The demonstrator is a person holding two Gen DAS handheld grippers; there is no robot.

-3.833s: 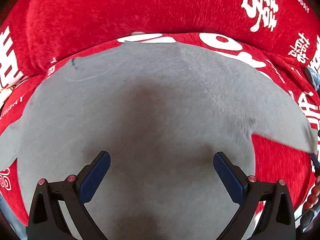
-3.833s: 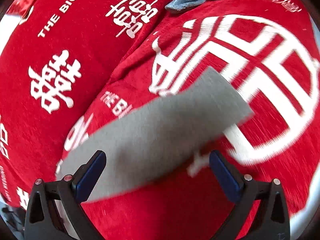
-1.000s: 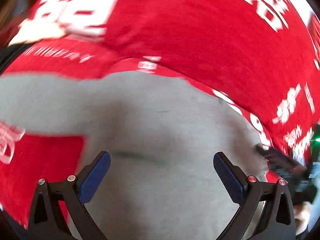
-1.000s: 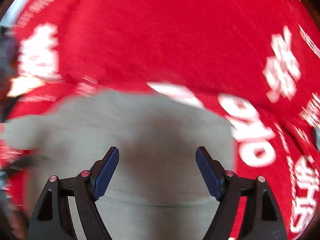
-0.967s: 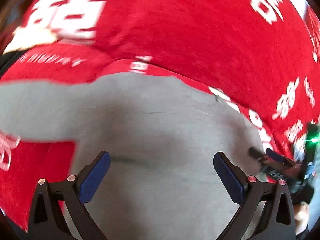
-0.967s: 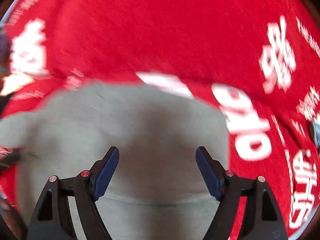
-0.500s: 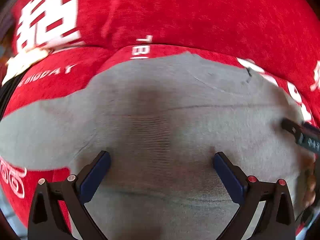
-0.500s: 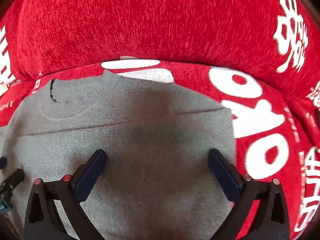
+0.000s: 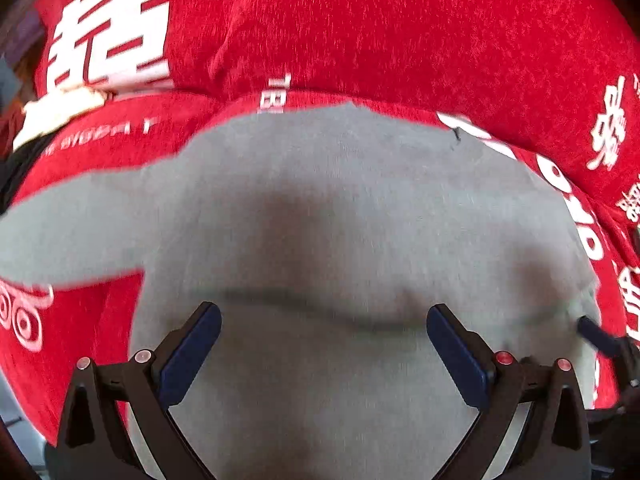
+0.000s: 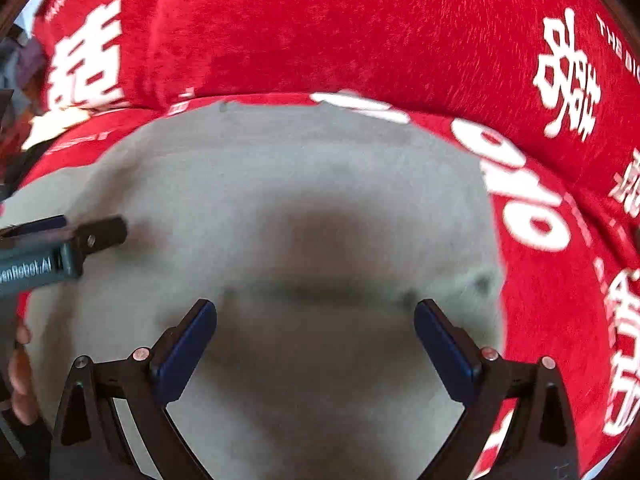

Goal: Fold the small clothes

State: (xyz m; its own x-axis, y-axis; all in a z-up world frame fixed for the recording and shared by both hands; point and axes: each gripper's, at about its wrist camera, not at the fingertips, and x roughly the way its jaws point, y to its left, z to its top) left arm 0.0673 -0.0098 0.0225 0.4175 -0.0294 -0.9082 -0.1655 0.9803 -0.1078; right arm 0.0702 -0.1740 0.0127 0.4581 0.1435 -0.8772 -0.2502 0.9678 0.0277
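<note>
Grey top point(image 9: 360, 220), lying flat on the red cover point(image 9: 400, 40) with white lettering, its neckline toward the cushion at the back. In the left wrist view one sleeve point(image 9: 72, 232) stretches out to the left over the cover; toward the right the top ends in a straight edge with no sleeve showing, which suggests that sleeve is already folded in. A shallow crease crosses the body just ahead of both sets of fingers.

Left gripper point(image 9: 324, 344): jaws spread wide, nothing between them, hovering over the lower body of the top. Right gripper point(image 10: 316, 340): jaws likewise wide apart and empty; a second ago they stood noticeably narrower, so they have let go and opened fully. Both views have shifted across the cloth in that time, and the images are motion-blurred.

Reading: one fold appears complete and released. The outstretched left sleeve looks like the next part to gather.
</note>
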